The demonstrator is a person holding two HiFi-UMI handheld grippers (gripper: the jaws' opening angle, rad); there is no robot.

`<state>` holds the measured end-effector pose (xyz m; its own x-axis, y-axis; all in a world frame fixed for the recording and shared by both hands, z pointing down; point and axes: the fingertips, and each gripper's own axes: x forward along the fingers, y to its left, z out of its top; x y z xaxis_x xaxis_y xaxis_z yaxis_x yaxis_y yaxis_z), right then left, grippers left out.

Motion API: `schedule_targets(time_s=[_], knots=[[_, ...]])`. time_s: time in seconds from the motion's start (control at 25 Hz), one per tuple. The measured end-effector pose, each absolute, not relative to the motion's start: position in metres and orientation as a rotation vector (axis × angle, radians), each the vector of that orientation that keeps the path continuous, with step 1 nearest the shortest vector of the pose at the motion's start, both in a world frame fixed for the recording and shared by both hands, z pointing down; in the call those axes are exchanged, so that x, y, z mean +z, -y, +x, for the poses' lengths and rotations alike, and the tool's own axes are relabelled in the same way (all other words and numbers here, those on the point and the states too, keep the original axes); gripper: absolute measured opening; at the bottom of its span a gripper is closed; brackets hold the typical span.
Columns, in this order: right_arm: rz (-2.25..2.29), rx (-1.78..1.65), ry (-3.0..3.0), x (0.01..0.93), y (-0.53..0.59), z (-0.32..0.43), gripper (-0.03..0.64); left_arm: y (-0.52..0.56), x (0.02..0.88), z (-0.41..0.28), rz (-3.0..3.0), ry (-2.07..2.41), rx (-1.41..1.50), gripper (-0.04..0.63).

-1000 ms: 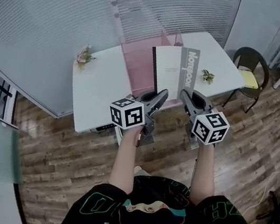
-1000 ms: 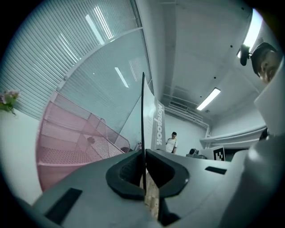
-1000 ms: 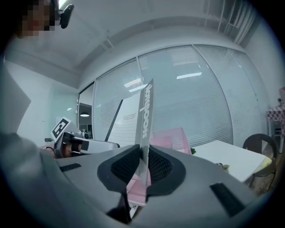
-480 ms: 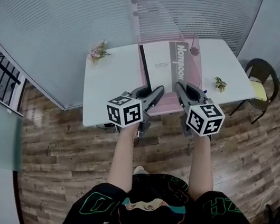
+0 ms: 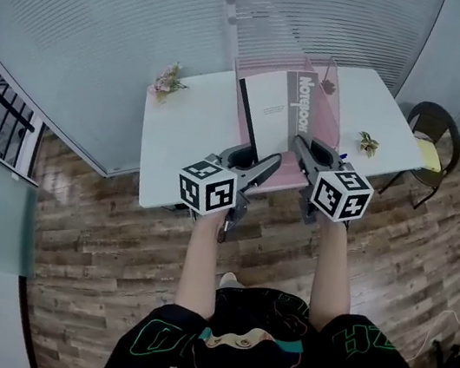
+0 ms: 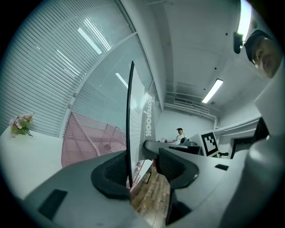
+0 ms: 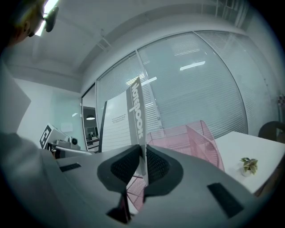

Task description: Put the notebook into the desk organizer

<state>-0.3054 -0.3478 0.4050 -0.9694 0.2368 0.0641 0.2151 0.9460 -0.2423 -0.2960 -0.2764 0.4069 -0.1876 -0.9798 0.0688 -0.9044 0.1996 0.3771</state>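
Observation:
A white notebook (image 5: pixel 273 111) with a grey title strip and a black spine stands upright over the pink mesh desk organizer (image 5: pixel 330 80) on the white table (image 5: pixel 175 143). My right gripper (image 5: pixel 300 145) is shut on its lower right edge; in the right gripper view both pads clamp the notebook (image 7: pixel 133 111). My left gripper (image 5: pixel 262 160) is at the lower left corner and its jaws are opening. In the left gripper view the black edge of the notebook (image 6: pixel 130 116) stays between them against the left pad, and the right pad stands apart. The organizer (image 6: pixel 89 138) lies behind it.
A pink flower posy (image 5: pixel 169 82) sits at the table's left back and a small green plant (image 5: pixel 366 143) at its right. A dark chair with a yellow cushion (image 5: pixel 429 130) stands to the right on the wooden floor. Glass walls with blinds rise behind the table.
The notebook has moved back over the pink organizer with both grippers. The left gripper's jaws have come apart from the notebook's edge; the right gripper keeps its hold.

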Motion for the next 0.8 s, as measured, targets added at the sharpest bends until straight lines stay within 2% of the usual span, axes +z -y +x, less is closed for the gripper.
schedule_targets(time_s=[0.52,0.8], knots=[[-0.248,0.332,2.903,0.432,0.364,-0.324,0.032,0.258,0.440,-0.300,1.806,2.082,-0.307,0.215],[-0.149,0.240,2.812,0.443,0.372,-0.339,0.049,0.258,0.437,-0.296,1.928,2.016,-0.381,0.181]])
